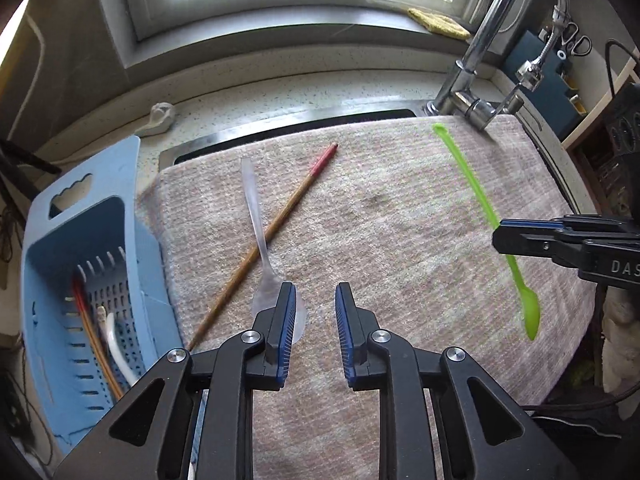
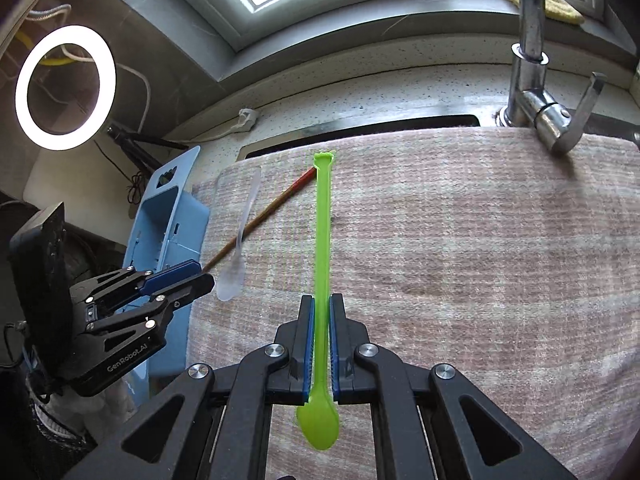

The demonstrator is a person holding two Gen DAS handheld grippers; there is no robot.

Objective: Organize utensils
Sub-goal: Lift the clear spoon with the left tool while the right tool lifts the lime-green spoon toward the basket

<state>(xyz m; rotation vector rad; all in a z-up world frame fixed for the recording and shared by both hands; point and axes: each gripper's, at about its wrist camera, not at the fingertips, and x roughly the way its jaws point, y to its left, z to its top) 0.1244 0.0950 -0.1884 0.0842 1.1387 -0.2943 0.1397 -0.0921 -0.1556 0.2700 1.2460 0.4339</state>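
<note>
My right gripper [image 2: 322, 301] is shut on a green plastic spoon [image 2: 322, 220], gripping its handle just above the bowl, with the long handle pointing away toward the sink. The left wrist view shows that spoon [image 1: 468, 172] and the right gripper [image 1: 498, 236] at the right. My left gripper [image 1: 315, 292] stands open over the cloth with nothing between its fingers. A clear plastic spoon [image 1: 256, 216] lies just left of it, its bowl partly hidden under the left finger. A brown chopstick with a red end [image 1: 288, 208] lies crossed under that spoon. A blue basket [image 1: 44, 280] at the left holds several utensils.
A striped cloth [image 1: 400, 220] covers the sink and bears the utensils. A chrome faucet [image 1: 480, 60] rises at the back right. A yellow sponge [image 1: 440, 22] lies on the window sill. A ring light [image 2: 66, 88] glows at the far left.
</note>
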